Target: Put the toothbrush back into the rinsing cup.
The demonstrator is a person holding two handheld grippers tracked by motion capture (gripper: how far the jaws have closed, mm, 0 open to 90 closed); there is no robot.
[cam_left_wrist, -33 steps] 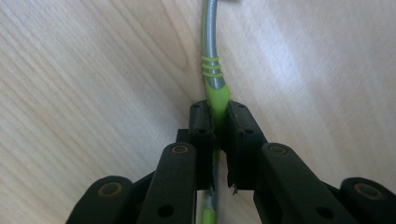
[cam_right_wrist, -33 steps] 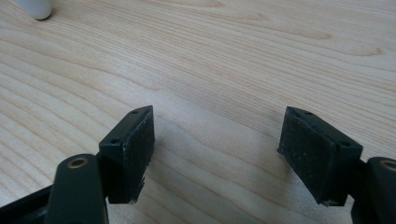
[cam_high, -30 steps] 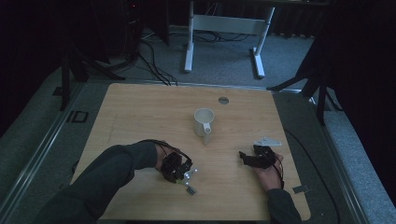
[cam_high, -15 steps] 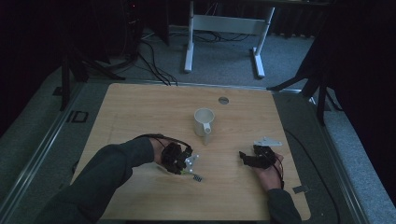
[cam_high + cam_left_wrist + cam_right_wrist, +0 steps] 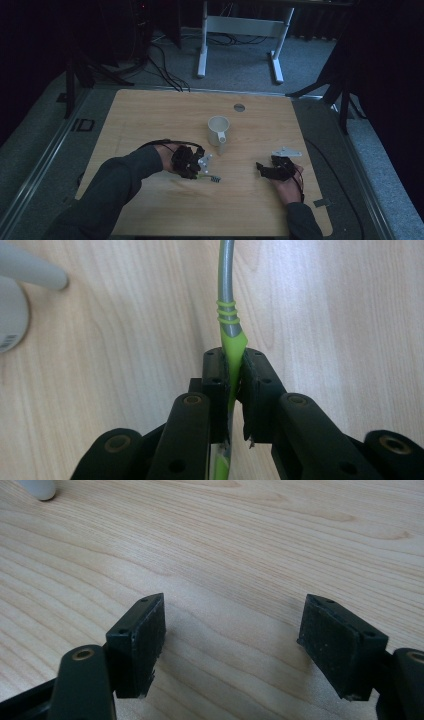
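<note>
Between the left gripper's [image 5: 233, 390] fingers, a green-and-grey toothbrush [image 5: 227, 325] sits clamped.

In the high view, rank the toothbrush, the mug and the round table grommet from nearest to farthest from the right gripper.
1. Toothbrush: to the left of the right gripper, clamped in the left gripper.
2. Mug: farther up the table and left, near the middle.
3. Grommet: by the table's far edge, beyond the mug.
</note>
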